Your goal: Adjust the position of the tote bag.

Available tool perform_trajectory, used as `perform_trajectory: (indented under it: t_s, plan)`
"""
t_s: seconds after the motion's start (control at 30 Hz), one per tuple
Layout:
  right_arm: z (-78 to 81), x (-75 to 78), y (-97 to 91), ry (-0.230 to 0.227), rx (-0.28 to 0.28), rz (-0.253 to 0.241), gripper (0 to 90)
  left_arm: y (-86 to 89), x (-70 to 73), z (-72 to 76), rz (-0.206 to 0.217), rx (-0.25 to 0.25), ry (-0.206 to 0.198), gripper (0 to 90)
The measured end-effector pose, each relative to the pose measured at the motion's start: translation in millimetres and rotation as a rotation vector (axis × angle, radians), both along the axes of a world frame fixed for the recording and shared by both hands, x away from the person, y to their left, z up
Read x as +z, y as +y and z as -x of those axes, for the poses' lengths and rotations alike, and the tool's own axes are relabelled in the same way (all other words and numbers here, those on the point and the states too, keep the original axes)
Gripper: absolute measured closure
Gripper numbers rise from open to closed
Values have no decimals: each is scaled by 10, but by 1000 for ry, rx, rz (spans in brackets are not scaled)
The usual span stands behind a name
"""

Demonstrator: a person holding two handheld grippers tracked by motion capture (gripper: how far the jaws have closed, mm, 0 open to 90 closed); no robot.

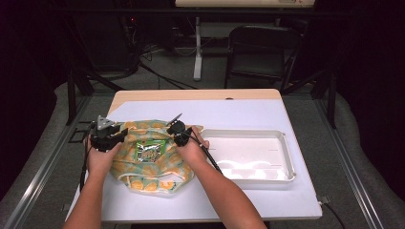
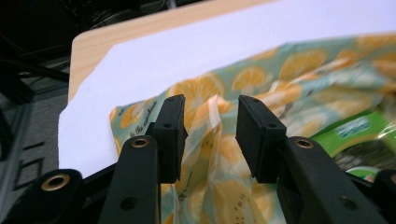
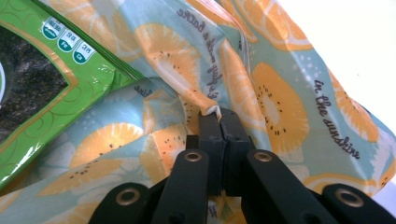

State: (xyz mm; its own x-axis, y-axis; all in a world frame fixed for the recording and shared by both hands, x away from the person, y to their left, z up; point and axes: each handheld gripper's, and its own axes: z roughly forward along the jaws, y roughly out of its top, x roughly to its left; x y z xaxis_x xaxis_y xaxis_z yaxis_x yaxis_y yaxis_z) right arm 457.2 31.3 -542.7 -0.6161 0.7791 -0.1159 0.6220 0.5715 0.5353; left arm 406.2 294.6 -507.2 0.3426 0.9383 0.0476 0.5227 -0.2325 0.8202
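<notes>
Fabric printed with orange slices on pale green, apparently a soft bag (image 1: 149, 160), lies crumpled on the near left part of the white sheet (image 1: 239, 112) that covers the table. A green snack packet (image 1: 150, 150) rests in the middle of it, in what looks like the bag's open mouth, with its face visible from above.

The right gripper (image 3: 218, 114) has its jaws pressed together on a fold of the fabric's edge, at the right side of the packet; in the high view it sits at the bag's far right rim (image 1: 180, 132). The left gripper (image 2: 210, 126) stands at the bag's left side with its jaws apart, cloth rising between them but not yet pinched; from above it sits at the bag's far left edge (image 1: 109, 135).

To the right of the bag, just beside it, lies a white plastic tray (image 1: 286, 157), bare inside.

As a judgement, the work is at an early-to-middle stage: one side of the opening is held, the other still needs gripping, and the packet has neither gone fully in nor come out.
</notes>
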Motion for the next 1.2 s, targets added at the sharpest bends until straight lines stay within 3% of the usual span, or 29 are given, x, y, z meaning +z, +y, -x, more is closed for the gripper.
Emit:
perform_trajectory:
  t_s: [0.1, 0.2, 0.3, 0.47, 0.73, 1.03, 1.2]
  plan:
    - [1, -2, 3, -3, 1, 1, 897, -3, 90, 35, 21, -16, 2, 636]
    - [3, -6, 5, -6, -1, -3, 897, -79, 162, 66, 27, -66, -16, 657]
    - [1, -2, 2, -1, 1, 0, 895, -208, 188, 75, 8, -129, -15, 652]
    - [5, -11, 7, -9, -5, -9, 894, -371, 133, 54, -54, -189, 16, 620]
    - [0, -2, 1, 0, 0, -1, 891, -533, -5, -16, -136, -237, 36, 529]
    - [4, -11, 10, -8, -9, -9, 889, -566, -170, -105, -220, -244, 126, 504]
    - [4, -9, 11, -5, -11, -7, 889, -588, -263, -140, -302, -247, 126, 568]
